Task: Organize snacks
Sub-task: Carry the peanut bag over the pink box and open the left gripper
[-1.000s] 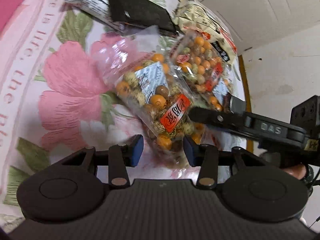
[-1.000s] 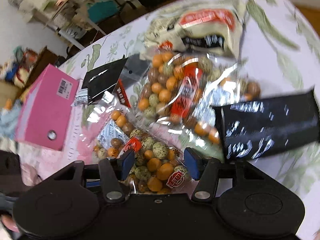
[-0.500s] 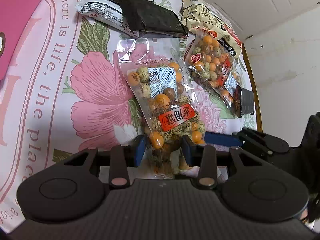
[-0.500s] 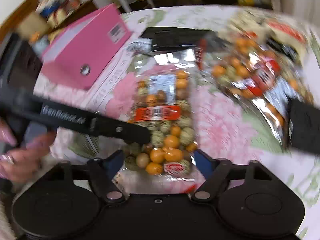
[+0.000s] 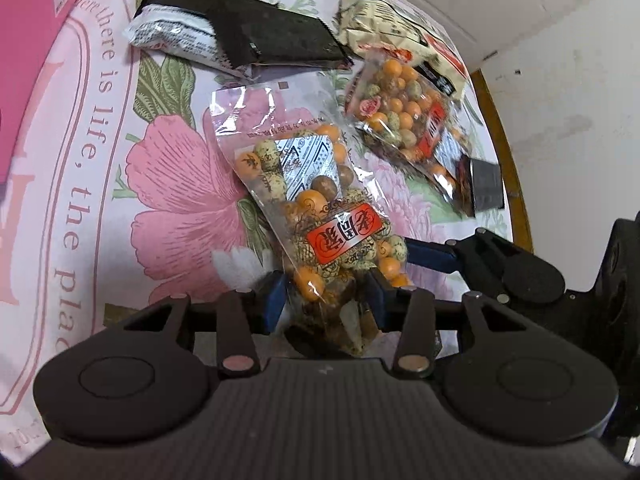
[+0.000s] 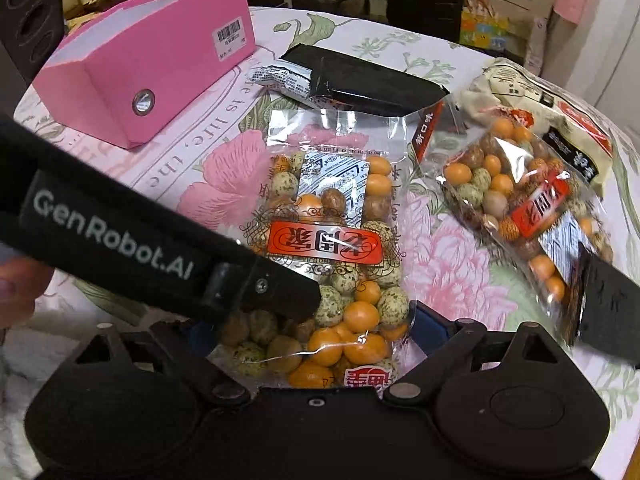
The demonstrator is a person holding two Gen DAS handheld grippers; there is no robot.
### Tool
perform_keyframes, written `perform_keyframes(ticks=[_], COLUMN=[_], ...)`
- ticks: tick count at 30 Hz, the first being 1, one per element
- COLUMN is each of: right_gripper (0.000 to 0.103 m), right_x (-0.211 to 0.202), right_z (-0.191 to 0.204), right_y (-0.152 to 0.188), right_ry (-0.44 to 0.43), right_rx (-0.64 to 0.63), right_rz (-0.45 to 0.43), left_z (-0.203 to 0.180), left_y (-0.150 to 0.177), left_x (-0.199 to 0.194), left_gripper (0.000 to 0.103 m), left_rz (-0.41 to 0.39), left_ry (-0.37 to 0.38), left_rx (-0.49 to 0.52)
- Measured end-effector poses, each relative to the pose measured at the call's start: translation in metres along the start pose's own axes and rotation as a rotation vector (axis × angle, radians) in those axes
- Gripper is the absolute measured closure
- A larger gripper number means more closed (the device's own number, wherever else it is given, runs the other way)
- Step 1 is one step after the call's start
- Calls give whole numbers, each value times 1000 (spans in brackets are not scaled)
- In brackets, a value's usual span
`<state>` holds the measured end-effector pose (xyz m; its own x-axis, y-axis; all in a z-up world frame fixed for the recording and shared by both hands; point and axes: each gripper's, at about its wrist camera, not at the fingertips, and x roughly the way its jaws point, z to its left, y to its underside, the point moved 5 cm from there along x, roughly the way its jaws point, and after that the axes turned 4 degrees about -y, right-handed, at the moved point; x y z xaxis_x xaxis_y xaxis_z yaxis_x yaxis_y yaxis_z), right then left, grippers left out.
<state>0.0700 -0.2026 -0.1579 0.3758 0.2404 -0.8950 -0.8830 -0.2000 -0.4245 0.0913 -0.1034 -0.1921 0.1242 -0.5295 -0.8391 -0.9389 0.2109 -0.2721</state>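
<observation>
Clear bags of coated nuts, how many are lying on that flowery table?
2. One bag lies in the middle, its near end between the fingers of both grippers. The other bag lies to its right, partly on a cream packet. More could be hidden.

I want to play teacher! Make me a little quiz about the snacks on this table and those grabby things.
1. True or false: the pink box lies on top of the near nut bag.
2. What does the left gripper pinch? A: the near nut bag. B: the black packet. C: the pink box.
3. Fill in the number: ___ clear nut bags lie on the tablecloth.

Key: 1 false, the box stands apart from the bag. 2 A. 3 two.
</observation>
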Motion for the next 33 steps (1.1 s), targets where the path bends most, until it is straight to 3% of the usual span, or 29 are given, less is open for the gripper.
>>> perform_keyframes(ticks=[10,18,25,33], right_gripper=[7,7,7,7], right_x=[-28,-53,-75,-77], right_z=[25,66,106,151], right_y=[4,-8,-29,-90], right_ry=[-16,-57,-61,-123], right_rx=[24,-16,-100,-181], right_rz=[-27,-24,-49,-134], left_z=[3,13,30,79], left_y=[13,24,29,4], left_x=[-37,-89,-143,-211], left_gripper=[60,58,57,57], left_rz=[38,70,-17,-154], left_ry=[-26,-40,-48,-129], left_rx=[80,77,82,88])
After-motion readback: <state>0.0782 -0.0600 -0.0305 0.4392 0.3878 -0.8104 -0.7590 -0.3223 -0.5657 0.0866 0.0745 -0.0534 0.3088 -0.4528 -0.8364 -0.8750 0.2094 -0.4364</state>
